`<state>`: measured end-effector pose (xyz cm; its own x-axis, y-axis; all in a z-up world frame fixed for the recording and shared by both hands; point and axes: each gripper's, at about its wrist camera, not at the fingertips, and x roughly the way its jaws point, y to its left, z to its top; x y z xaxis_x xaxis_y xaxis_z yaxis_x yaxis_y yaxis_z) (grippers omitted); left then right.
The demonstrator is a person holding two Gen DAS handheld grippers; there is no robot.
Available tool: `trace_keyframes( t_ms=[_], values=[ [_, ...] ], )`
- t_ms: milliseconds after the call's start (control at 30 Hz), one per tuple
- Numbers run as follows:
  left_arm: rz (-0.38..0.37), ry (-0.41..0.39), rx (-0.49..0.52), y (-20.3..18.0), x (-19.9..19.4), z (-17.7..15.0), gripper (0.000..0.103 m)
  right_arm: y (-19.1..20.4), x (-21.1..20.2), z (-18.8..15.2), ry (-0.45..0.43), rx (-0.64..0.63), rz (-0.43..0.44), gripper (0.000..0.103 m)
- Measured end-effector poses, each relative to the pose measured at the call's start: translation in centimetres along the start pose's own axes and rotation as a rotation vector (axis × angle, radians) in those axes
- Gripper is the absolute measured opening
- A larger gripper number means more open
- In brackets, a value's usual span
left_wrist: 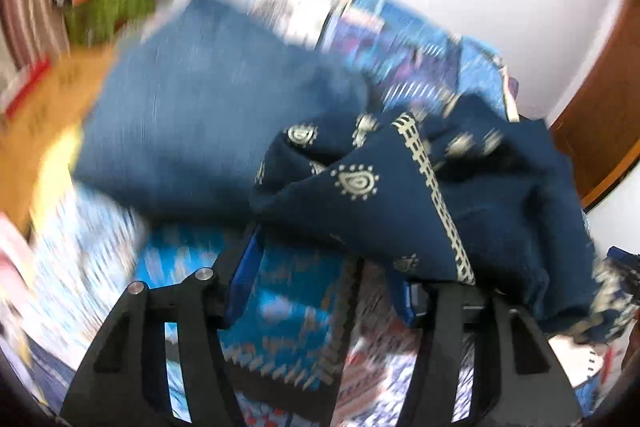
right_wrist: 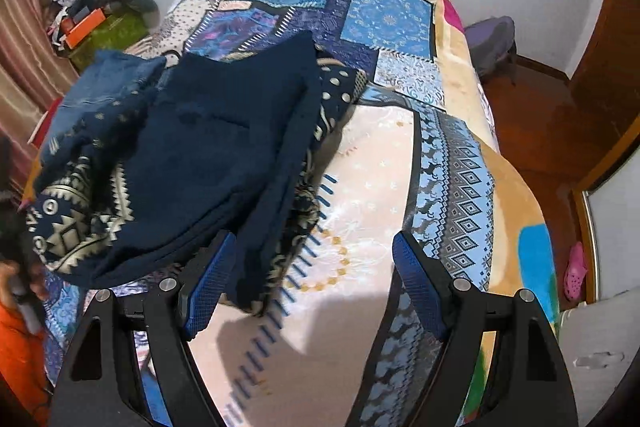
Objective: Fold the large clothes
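Right now my left gripper (left_wrist: 320,275) sits low over the bed (right_wrist: 460,131), its jaws roughly half apart, and the navy printed garment (left_wrist: 360,195) is draped over its right-hand finger (left_wrist: 404,297); the blue pad on the other side (left_wrist: 246,267) stands clear of the cloth, so I cannot tell whether anything is truly pinched. Its view is smeared, but I can make out pale paisley motifs and a cream ladder-like trim running down a fold of the fabric. My right gripper (right_wrist: 312,283) has its jaws spread wide with nothing clamped; the near edge of the same dark cloth (right_wrist: 224,147) hangs down just beside its left pad (right_wrist: 208,287), and I cannot tell whether it touches, while the right pad (right_wrist: 420,283) is over bare bedspread. From this side the garment lies bunched on the left half of the bed, plain navy on top, with a cream geometric border showing at its near left end. Under it is a patchwork bedspread (right_wrist: 360,19) in blues and cream. On the far left a green box (right_wrist: 116,27) carries an orange item (right_wrist: 84,27), beside a striped curtain (right_wrist: 20,39). A pink shoe (right_wrist: 575,271) lies on the wooden floor (right_wrist: 540,115) at the right.
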<state>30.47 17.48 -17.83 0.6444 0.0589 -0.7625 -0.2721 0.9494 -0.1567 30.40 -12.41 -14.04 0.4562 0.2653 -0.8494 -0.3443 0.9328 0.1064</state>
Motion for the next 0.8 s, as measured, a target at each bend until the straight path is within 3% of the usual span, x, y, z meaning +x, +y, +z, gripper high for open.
trace_keyframes(
  t_ms=[200,367,467,533,633,800],
  values=[
    [-0.067,-0.06,0.094,-5.3,-0.5,6.0,0.056,-0.6,1.5,0.6,-0.003,0.007,0.043,0.077],
    [-0.122,-0.012,0.193,-11.8,2.8,8.8,0.056,-1.4,1.5,1.2,-0.025,0.021,0.073,0.077],
    [-0.207,0.065,0.26,-16.2,4.8,8.9,0.056,-2.2,1.2,1.5,-0.034,0.045,0.092,0.077],
    [-0.173,0.09,0.326,-18.9,5.4,8.3,0.056,-2.9,0.8,1.7,-0.037,0.062,0.102,0.077],
    [-0.171,0.053,0.386,-20.4,3.6,7.5,0.056,-3.7,0.1,1.9,-0.037,0.088,0.122,0.077],
    [-0.214,-0.019,0.384,-19.1,-1.5,7.3,0.06,-3.8,-1.3,2.3,-0.031,0.116,0.217,0.077]
  ],
)
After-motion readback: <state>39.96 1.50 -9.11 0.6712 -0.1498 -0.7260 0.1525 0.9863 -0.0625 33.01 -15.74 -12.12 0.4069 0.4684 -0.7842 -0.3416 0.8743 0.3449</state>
